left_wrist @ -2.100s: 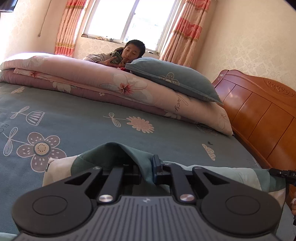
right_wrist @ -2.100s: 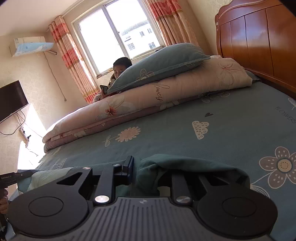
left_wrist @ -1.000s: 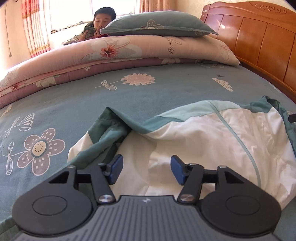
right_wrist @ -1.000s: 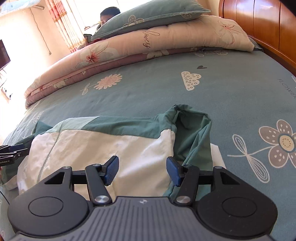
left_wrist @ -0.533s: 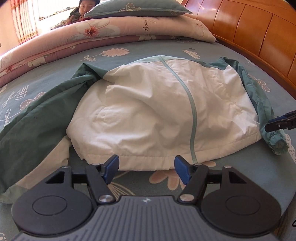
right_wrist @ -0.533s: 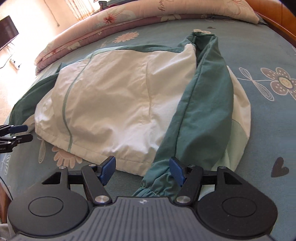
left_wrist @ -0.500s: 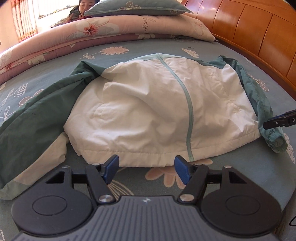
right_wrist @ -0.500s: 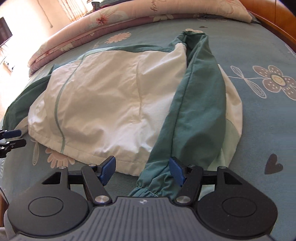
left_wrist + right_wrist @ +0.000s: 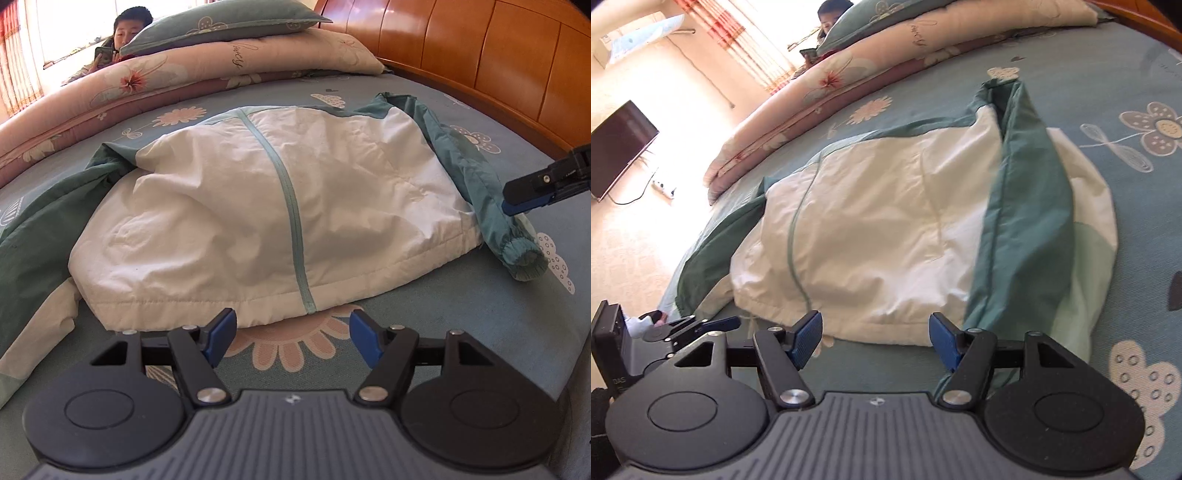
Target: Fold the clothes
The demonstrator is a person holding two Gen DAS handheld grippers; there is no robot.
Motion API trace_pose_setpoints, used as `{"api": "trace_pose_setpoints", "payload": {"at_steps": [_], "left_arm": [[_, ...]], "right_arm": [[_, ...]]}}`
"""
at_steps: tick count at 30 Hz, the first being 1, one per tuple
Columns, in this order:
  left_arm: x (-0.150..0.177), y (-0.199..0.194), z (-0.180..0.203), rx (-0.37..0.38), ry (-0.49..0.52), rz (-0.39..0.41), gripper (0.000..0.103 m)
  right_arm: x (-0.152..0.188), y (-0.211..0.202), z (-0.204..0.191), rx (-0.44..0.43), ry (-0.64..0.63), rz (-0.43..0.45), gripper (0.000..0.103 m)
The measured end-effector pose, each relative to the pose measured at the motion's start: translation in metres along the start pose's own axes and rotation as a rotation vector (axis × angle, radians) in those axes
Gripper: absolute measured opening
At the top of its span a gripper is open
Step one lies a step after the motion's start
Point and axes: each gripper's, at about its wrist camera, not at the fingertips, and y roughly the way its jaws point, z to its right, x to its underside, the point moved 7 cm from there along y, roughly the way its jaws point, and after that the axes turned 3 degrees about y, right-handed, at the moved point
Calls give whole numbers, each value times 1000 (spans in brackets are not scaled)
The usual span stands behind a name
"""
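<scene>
A white jacket (image 9: 258, 206) with teal sleeves lies spread on the bed, hem toward me. My left gripper (image 9: 291, 334) is open just short of the hem, with only bedsheet between its blue pads. One teal sleeve (image 9: 476, 184) runs down the jacket's right side, and my right gripper's tip (image 9: 546, 188) hovers beside it. In the right wrist view the jacket (image 9: 886, 229) fills the middle. My right gripper (image 9: 875, 336) stands open at its hem, holding nothing. The teal sleeve (image 9: 1027, 229) ends behind its right finger. The left gripper (image 9: 701, 325) shows at lower left.
A flowered blue-grey bedsheet (image 9: 461, 314) covers the bed. A rolled pink quilt (image 9: 184, 85) and a teal pillow (image 9: 221, 26) lie at the far side, with a person (image 9: 129, 29) behind them. A wooden headboard (image 9: 480, 55) runs along the right. A television (image 9: 617, 147) hangs on the left wall.
Both grippers were shut on the jacket's cloth, then let go and drew back to its near hem. The jacket now lies spread flat, and the jaws stand a little wider.
</scene>
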Motion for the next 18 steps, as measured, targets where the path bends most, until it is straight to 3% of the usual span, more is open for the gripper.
{"api": "trace_pose_setpoints", "payload": {"at_steps": [2, 5, 11, 14, 18], "left_arm": [[0, 2, 6, 15, 16, 6, 69], [2, 2, 10, 25, 42, 18, 69], [18, 14, 0, 72, 14, -15, 75], [29, 27, -3, 118, -40, -42, 75], [33, 48, -19, 152, -147, -63, 76]], "right_arm": [[13, 26, -4, -7, 12, -68, 69], [23, 44, 16, 116, 34, -110, 67], [-2, -11, 97, 384, 132, 72, 64], [-5, -28, 97, 336, 158, 111, 64], [-1, -15, 53, 246, 61, 94, 65]]}}
